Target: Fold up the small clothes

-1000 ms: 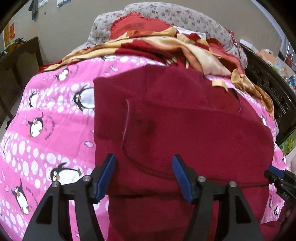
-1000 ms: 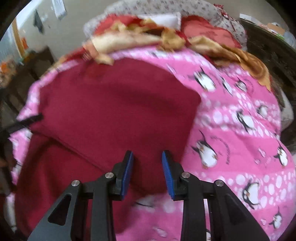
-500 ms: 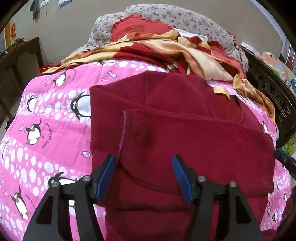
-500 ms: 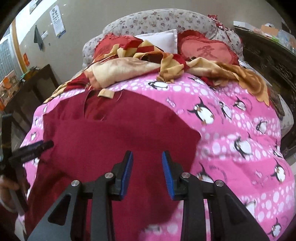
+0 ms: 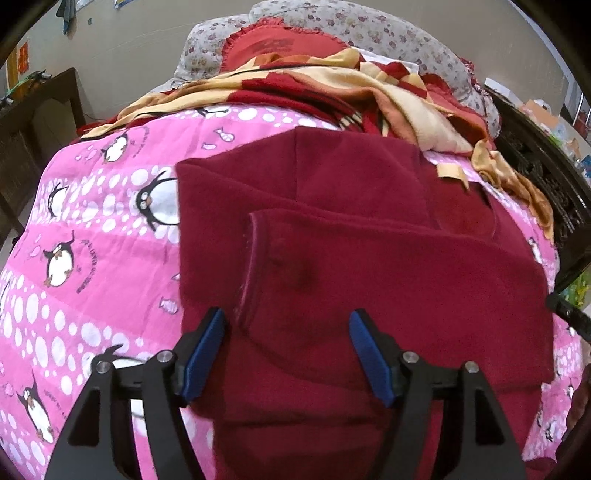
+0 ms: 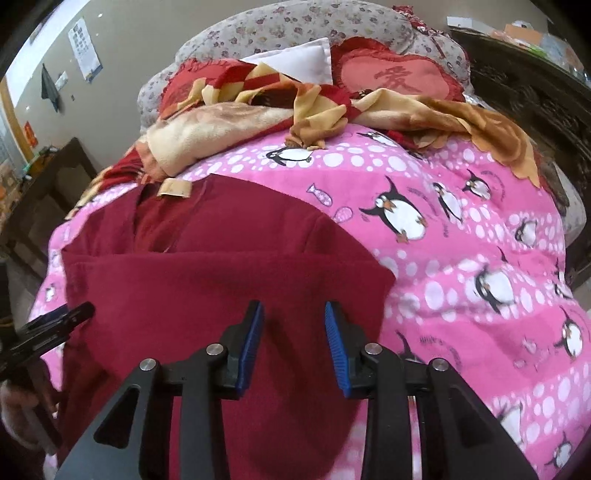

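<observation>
Dark red fleece garment [image 5: 369,266] [image 6: 221,280], partly folded, one flap doubled across its middle, lying flat on the bed's pink penguin quilt [image 5: 92,240] [image 6: 461,240]

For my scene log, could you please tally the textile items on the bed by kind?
Dark red garment: 1
Pink penguin quilt: 1
Red-and-tan checked blanket: 1
Red embroidered cushions: 2
White pillow: 1
Floral bolster: 1
Total: 7
</observation>
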The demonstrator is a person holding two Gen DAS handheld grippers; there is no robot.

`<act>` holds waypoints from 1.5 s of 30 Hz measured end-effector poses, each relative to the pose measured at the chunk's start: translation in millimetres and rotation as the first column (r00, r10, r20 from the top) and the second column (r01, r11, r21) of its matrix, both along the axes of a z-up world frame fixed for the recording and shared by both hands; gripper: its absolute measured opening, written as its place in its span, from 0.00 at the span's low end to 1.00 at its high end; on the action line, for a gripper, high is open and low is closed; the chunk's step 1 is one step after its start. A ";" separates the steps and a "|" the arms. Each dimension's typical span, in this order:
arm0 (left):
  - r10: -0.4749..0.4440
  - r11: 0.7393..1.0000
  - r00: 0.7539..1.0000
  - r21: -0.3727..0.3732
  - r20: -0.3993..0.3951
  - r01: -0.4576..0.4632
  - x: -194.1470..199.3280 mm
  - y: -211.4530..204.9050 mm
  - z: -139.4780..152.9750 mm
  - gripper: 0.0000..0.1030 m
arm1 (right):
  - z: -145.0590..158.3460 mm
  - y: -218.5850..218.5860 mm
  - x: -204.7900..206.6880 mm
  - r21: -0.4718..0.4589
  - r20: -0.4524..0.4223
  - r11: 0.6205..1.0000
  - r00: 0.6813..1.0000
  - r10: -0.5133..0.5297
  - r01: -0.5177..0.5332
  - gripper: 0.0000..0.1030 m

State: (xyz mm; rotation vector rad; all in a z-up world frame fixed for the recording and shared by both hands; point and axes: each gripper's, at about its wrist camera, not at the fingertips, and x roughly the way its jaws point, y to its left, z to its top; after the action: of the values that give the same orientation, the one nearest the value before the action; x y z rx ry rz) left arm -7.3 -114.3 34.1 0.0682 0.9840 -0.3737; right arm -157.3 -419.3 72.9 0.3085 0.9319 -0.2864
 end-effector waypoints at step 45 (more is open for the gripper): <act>-0.049 0.998 0.995 0.024 -0.083 0.051 -141.0 118.5 3.0 0.75 | 16.0 24.8 -125.4 0.159 0.037 0.987 0.999 -0.005 -0.001 0.40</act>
State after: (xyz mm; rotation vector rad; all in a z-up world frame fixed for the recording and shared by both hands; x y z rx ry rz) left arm -148.4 4.2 37.1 0.1016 1.0700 -0.4127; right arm -282.7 -394.4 88.8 0.4603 0.9196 -0.2076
